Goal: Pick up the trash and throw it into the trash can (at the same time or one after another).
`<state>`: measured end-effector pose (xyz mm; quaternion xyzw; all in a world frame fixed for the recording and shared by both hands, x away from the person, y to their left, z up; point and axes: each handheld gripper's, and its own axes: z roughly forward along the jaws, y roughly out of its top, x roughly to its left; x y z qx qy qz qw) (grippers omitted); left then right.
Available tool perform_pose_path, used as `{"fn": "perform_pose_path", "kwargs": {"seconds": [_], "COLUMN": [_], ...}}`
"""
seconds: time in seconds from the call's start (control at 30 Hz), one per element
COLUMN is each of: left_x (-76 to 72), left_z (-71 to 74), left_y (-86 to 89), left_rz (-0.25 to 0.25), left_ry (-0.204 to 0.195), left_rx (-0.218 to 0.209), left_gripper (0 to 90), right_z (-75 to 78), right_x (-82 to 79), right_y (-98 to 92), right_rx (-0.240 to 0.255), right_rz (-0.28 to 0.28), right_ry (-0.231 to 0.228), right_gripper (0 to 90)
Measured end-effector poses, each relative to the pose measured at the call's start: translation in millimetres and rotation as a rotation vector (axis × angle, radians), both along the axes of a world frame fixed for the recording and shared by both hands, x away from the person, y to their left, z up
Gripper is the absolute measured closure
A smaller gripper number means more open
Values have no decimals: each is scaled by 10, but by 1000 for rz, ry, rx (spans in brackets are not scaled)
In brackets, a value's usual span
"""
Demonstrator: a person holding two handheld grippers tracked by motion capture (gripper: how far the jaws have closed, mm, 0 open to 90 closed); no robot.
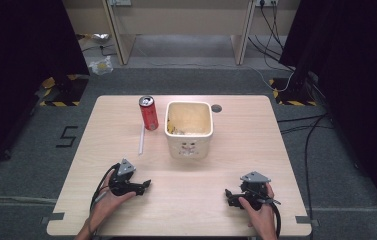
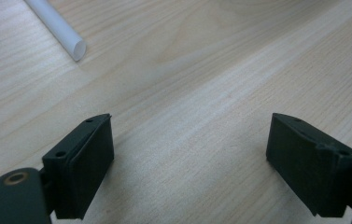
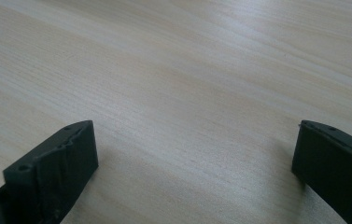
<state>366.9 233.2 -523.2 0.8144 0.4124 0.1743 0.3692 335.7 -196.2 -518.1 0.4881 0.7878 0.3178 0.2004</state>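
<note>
Left gripper (image 1: 146, 185) is sitting low over the table (image 1: 236, 165) near the front left corner, jaws spread wide with nothing in them, just bare wood between the pads in its own view (image 2: 190, 158). Right gripper (image 1: 227, 194) is the same story near the front right corner: jaws apart and empty, wood grain between them (image 3: 194, 163). Both are gripped by the person's hands coming in over the front edge, and the two tools point roughly toward each other, well apart.

Closest thing to the left one is a white straw (image 1: 141, 139), lying flat on the left half of the table, running front to back; its near end shows at the top left of the left gripper view (image 2: 66, 35), clear of the jaws. Just behind the straw stands a red can (image 1: 148, 113), upright, top open. Beside that, around the middle toward the back edge, sits a cream square bin (image 1: 189, 145) with some scraps inside.
</note>
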Motion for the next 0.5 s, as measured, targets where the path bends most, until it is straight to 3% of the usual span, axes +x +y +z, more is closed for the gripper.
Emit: {"fn": "perform_pose_path", "kwargs": {"seconds": [0.5], "left_x": [8], "left_z": [5], "left_y": [26], "left_rz": [14], "left_ry": [7], "left_rx": [-23], "left_gripper": [156], "right_z": [0], "right_x": [1], "right_y": [1], "right_rx": [0], "right_rz": [0], "right_ry": [0], "right_gripper": [3]}}
